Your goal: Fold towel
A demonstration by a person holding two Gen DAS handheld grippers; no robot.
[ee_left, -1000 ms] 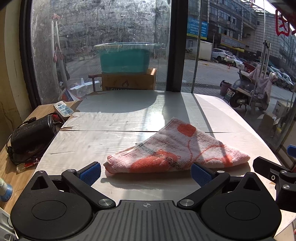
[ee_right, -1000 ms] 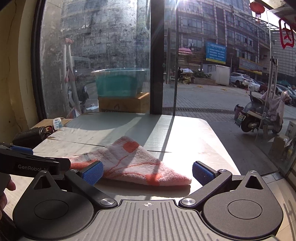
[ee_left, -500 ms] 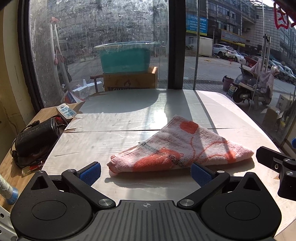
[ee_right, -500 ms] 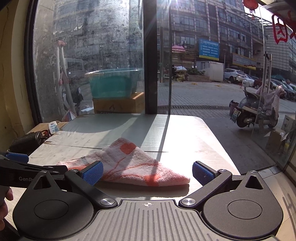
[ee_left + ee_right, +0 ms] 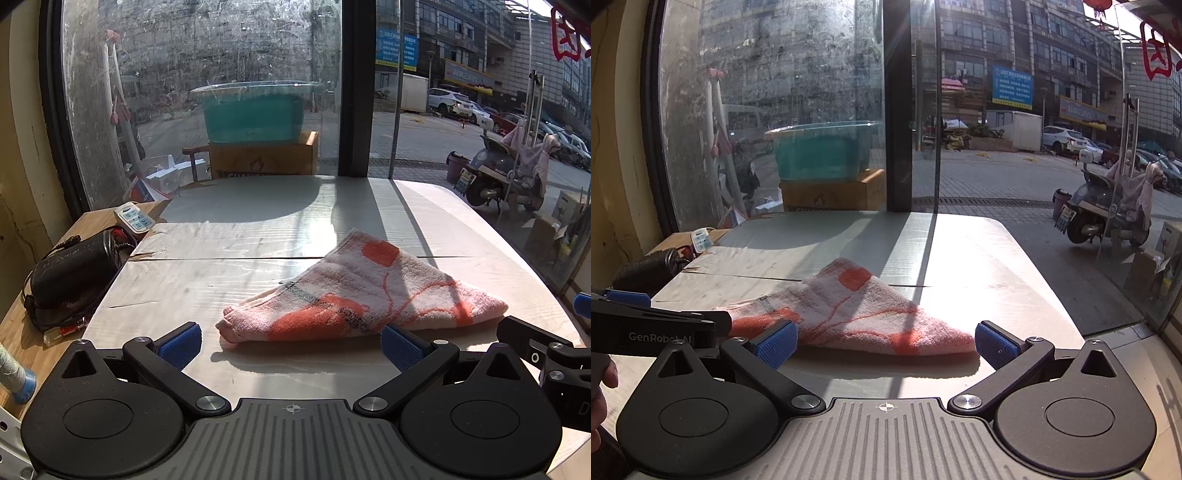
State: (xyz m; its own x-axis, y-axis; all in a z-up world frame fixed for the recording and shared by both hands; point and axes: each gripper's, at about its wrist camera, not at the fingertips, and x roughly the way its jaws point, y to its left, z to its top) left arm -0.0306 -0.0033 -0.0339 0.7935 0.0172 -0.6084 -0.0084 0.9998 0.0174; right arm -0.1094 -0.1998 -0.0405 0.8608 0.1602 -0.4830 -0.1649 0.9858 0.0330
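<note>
Just one towel (image 5: 364, 291), two grippers, jaws apart

Pale pink towel (image 5: 365, 291) with orange blotches, lines; blue-padded tools.

One towel (image 5: 364, 291), two hand-held grippers (image 5: 291, 345) (image 5: 884, 343)

The towel (image 5: 364, 295) is lying on the surface (image 5: 229, 280), right of its middle and nearer the front edge. The left claw (image 5: 291, 345) is sitting just before the towel's left end, and the right claw (image 5: 884, 343) is sitting before its right end, the two side by side. A bag (image 5: 70, 273) is resting on a lower ledge left of the surface, with a power strip (image 5: 135, 218) lying behind it. Beyond the window behind the surface, a tub (image 5: 255, 110) is standing on a box (image 5: 264, 158), and a scooter (image 5: 506, 177) is standing far off to the right.
</note>
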